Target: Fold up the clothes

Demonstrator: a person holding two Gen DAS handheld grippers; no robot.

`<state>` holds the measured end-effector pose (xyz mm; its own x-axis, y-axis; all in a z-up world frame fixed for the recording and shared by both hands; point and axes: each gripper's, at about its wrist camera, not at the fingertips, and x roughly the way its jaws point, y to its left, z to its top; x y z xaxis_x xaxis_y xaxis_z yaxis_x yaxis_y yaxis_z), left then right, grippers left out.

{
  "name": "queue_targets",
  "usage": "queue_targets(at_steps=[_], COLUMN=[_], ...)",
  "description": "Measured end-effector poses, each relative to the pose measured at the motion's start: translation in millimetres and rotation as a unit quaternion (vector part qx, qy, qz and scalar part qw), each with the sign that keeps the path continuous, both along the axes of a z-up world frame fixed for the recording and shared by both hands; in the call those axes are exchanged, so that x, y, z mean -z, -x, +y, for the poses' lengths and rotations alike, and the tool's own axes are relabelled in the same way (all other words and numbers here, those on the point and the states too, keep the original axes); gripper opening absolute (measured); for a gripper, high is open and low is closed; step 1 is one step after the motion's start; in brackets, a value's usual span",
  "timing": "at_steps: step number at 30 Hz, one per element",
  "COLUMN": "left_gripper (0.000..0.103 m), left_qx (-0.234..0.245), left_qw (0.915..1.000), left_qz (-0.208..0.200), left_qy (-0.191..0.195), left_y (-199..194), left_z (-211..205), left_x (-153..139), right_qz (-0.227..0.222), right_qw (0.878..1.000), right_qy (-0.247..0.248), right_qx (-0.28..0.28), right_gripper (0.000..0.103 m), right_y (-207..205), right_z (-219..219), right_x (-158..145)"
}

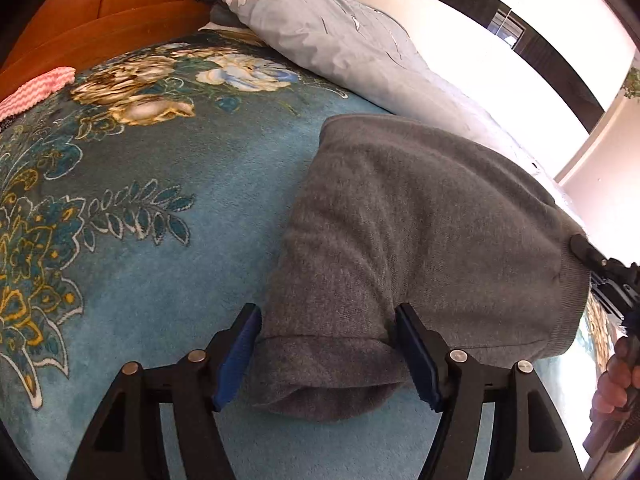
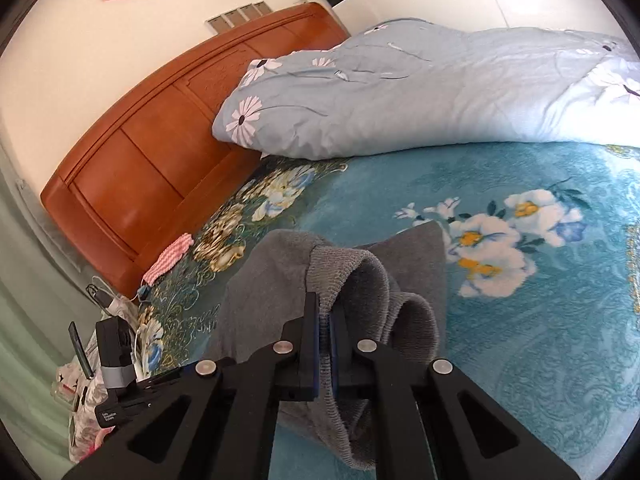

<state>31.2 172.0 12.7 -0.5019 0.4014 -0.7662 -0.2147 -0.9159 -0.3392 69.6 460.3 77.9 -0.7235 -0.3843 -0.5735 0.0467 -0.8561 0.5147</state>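
1. Bedroom scene: a teal plush floral blanket (image 1: 208, 184) covers the bed, with an orange-brown wooden headboard (image 2: 132, 152) behind and a pale blue daisy-print quilt (image 2: 420, 92) bunched along the blanket's far edge.
2. A grey knitted sweater (image 1: 420, 216), partly folded, lies mid-blanket toward the near edge.
3. The right gripper (image 2: 325, 344) has its jaws pinched tight on the sweater's ribbed hem.
4. The left gripper (image 1: 332, 352) has its jaws spread wide, straddling a grey cuff end without pressing it.
5. To fold well, I judge the left should close fully on that cuff before any lift.
6. Both corners should then travel together, level, keeping the knit taut so the fold lands square.
7. A pink-and-white zigzag cloth (image 1: 36, 92) lies at the blanket's headboard edge, well apart.
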Motion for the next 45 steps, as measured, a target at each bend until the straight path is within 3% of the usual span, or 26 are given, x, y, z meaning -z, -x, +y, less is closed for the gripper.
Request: queue_targets(at_steps=[3, 6, 7, 9, 10, 14, 19, 24, 25, 27, 30, 32, 35, 39, 45], left_gripper=[0.073, 0.074, 0.074, 0.075, 0.076, 0.078, 0.078, 0.078, 0.078, 0.078, 0.078, 0.078, 0.078, 0.078, 0.078], left_qx=[0.000, 0.002, 0.003, 0.009, 0.011, 0.003, 0.007, 0.015, 0.015, 0.014, 0.009, 0.008, 0.010, 0.012, 0.013], left_qw=[1.0000, 1.0000, 1.0000, 0.9999, 0.9999, 0.9999, 0.9998, 0.9995, 0.9995, 0.9992, 0.9985, 0.9983, 0.9983, 0.9983, 0.9983], left_qz=[-0.007, -0.007, -0.006, -0.005, -0.005, -0.010, -0.013, -0.003, -0.003, -0.009, -0.017, -0.018, -0.017, -0.018, -0.019], left_qy=[0.000, 0.000, 0.003, 0.002, -0.001, -0.012, -0.016, -0.029, -0.029, -0.038, -0.051, -0.054, -0.055, -0.053, -0.053], left_y=[0.9, -0.7, -1.3, -1.6, -1.4, -0.7, -1.7, -5.2, -5.1, -4.3, -3.0, -3.7, -4.7, -7.0, -7.4], left_z=[1.0, -1.2, -1.7, -3.1, -4.0, -7.0, -10.9, -17.2, -18.2, -20.6, -23.7, -23.5, -22.8, -22.6, -23.4], left_x=[6.5, 7.8, 7.7, 8.2, 9.0, 13.7, 11.3, 7.4, 8.2, 10.4, 14.2, 15.6, 15.3, 16.6, 17.7], right_qz=[-0.054, -0.036, -0.024, -0.003, 0.003, -0.023, -0.024, -0.012, -0.017, -0.032, -0.024, -0.020, -0.021, -0.038, -0.045], right_qw=[0.998, 0.998, 0.998, 0.998, 0.998, 0.995, 0.991, 0.993, 0.992, 0.992, 0.992, 0.994, 0.996, 0.996, 0.993], right_qy=[-0.006, 0.049, 0.048, 0.033, 0.031, 0.080, 0.131, 0.117, 0.119, 0.120, 0.126, 0.111, 0.090, 0.074, 0.104], right_qx=[0.021, 0.031, 0.033, 0.044, 0.051, 0.048, 0.026, 0.022, 0.025, 0.033, 0.018, 0.012, 0.009, 0.022, 0.021], right_gripper=[0.004, 0.011, 0.018, 0.064, 0.069, 0.069, 0.069, 0.068, 0.064, 0.036, 0.017, 0.015, 0.018, 0.044, 0.050], right_y=[6.9, -1.1, -6.5, -17.8, -22.9, -22.2, -10.8, -7.3, -5.9, -2.8, -1.6, 0.2, 2.2, -1.6, -16.7], right_z=[6.2, 16.8, 18.4, 21.2, 23.8, 34.9, 36.7, 32.5, 34.0, 36.3, 35.3, 31.3, 28.4, 30.7, 32.7], right_x=[31.3, 38.8, 35.5, 29.7, 30.1, 50.7, 59.8, 58.2, 60.5, 64.4, 62.0, 57.9, 55.8, 61.1, 73.1])
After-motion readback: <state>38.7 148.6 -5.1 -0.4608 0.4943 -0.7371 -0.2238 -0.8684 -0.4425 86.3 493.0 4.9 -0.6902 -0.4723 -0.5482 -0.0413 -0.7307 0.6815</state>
